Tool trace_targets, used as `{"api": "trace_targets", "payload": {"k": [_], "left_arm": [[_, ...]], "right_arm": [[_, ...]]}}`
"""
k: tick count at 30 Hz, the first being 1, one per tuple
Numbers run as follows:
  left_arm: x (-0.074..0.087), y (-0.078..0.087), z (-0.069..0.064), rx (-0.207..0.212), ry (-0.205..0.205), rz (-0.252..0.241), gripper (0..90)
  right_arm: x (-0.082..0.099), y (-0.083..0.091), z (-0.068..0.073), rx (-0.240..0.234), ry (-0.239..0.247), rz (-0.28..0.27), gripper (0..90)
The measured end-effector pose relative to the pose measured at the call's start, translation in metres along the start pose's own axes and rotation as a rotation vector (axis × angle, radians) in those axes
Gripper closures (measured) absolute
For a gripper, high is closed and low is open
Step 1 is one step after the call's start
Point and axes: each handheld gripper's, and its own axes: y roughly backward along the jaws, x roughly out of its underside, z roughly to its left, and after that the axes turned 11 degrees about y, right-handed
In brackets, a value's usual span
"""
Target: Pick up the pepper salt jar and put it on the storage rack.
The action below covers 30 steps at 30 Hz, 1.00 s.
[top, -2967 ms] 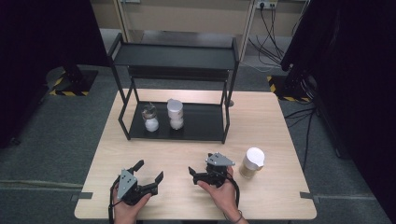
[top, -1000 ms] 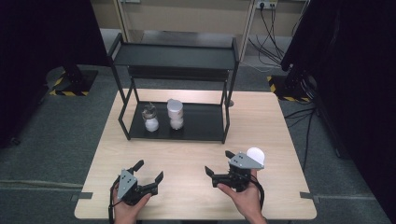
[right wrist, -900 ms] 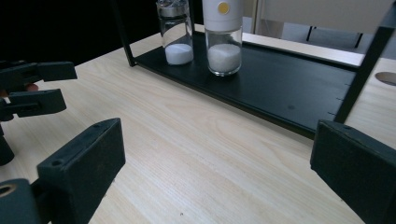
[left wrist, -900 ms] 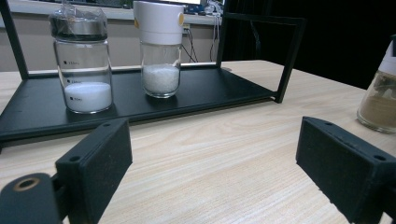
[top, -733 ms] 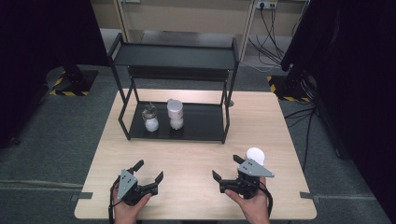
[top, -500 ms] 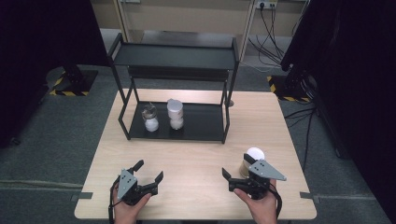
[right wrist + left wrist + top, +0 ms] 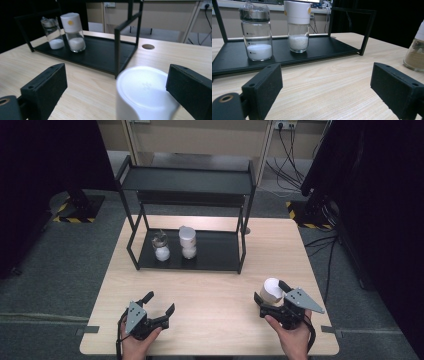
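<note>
Jaws of the right gripper (image 7: 272,296) stood spread wide, and the white-capped jar (image 7: 271,290) sat between them near the table's right front edge; in the right gripper view its white cap (image 7: 146,92) filled the gap, closer to the right-hand jaw, though whether either jaw touched it could not be told. Brown powder showed through its glass in the left gripper view (image 7: 415,53). The left gripper (image 7: 159,304) rested low over the wooden table (image 7: 215,290) at the front left, its jaws also spread with nothing between them. Farther back stood the black rack (image 7: 187,217), and on its lower shelf two jars stood just beside each other: a foil-topped glass jar (image 7: 257,33) and a white-lidded shaker (image 7: 297,26), both holding white grains.
</note>
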Motion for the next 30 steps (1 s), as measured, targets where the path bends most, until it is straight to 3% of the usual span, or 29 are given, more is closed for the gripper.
{"api": "trace_targets", "payload": {"k": [3,9,15,30], "left_arm": [[0.0,0.0,0.0,-0.001,0.0,-0.002,10.3],[0.0,0.0,0.0,-0.001,-0.001,-0.003,10.3],[0.0,0.0,0.0,-0.001,0.001,-0.003,10.3],[0.0,0.0,0.0,0.0,0.002,-0.005,10.3]], "right_arm": [[0.006,0.001,-0.002,0.021,0.03,-0.022,4.4],[0.005,0.004,-0.009,0.036,0.011,-0.035,3.6],[0.014,0.001,-0.017,0.045,-0.007,-0.01,3.3],[0.044,-0.011,-0.017,0.028,-0.022,0.04,3.3]]}}
